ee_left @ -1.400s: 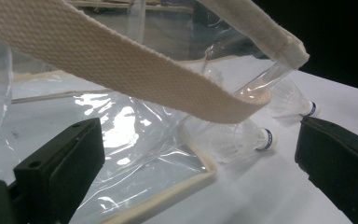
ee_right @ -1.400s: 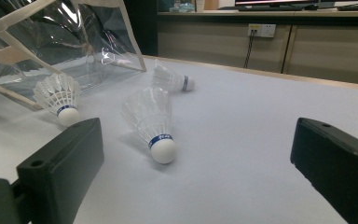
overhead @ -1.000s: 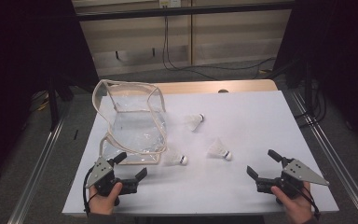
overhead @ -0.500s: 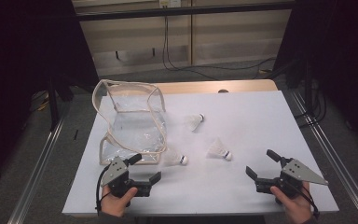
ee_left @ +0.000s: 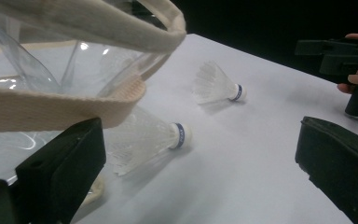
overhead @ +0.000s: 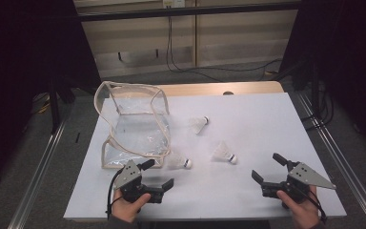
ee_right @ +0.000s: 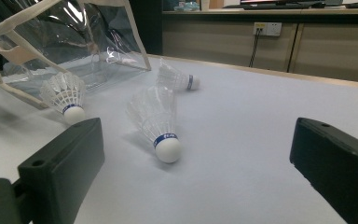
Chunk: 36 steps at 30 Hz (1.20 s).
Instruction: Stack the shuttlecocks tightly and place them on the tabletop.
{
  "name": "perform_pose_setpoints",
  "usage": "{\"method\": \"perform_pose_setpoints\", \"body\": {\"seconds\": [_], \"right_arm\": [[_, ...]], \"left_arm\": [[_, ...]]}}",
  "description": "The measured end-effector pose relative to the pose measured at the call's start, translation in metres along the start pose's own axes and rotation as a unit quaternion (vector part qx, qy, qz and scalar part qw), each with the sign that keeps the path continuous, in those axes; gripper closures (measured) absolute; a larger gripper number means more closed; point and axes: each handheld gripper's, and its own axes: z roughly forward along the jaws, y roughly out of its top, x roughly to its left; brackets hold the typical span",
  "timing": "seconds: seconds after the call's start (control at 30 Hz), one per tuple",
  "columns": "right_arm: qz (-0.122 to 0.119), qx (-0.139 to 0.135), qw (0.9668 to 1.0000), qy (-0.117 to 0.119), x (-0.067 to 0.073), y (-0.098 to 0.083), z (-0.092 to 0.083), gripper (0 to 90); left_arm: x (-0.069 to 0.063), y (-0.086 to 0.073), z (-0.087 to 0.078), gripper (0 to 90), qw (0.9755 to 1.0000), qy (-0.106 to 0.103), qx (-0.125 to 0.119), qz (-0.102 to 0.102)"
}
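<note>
Moved closer to the white feathered shuttlecock (overhead: pixel 179 162) beside the clear plastic bag (overhead: pixel 136 125), left gripper (overhead: pixel 156 174) released; right gripper (overhead: pixel 267 168) likewise spread

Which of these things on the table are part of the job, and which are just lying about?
Part of the job:
left gripper, open
right gripper, open
clear bag
shuttlecock by the bag
middle shuttlecock
far shuttlecock

Just there:
white table
wall cables
</note>
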Motion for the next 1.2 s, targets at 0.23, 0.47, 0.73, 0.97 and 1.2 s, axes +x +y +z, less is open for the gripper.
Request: {"method": "perform_pose_setpoints", "body": {"seconds": [0.23,0.47,0.73,0.97,1.2], "right_arm": [[-0.002,0.0,1.0,0.001,0.0,0.0,0.001,2.7],[-0.003,0.001,1.0,0.0,0.0,0.0,0.001,2.7],[-0.002,0.0,1.0,-0.001,0.0,0.0,-0.001,2.9],[-0.004,-0.001,1.0,-0.001,0.0,0.0,-0.002,3.0],[-0.004,-0.001,1.0,-0.001,-0.001,0.0,-0.002,3.0]], "left_arm": [[-0.005,-0.001,0.013,2.1,0.9999,-0.007,0.014,0.001],[-0.008,0.001,0.025,2.6,0.9995,0.007,0.032,0.005],[-0.012,0.001,0.036,2.6,0.9988,0.022,0.044,0.006],[-0.015,0.001,0.048,2.7,0.9975,0.041,0.057,-0.003],[-0.015,0.001,0.055,5.7,0.9967,0.058,0.056,0.002]]}}
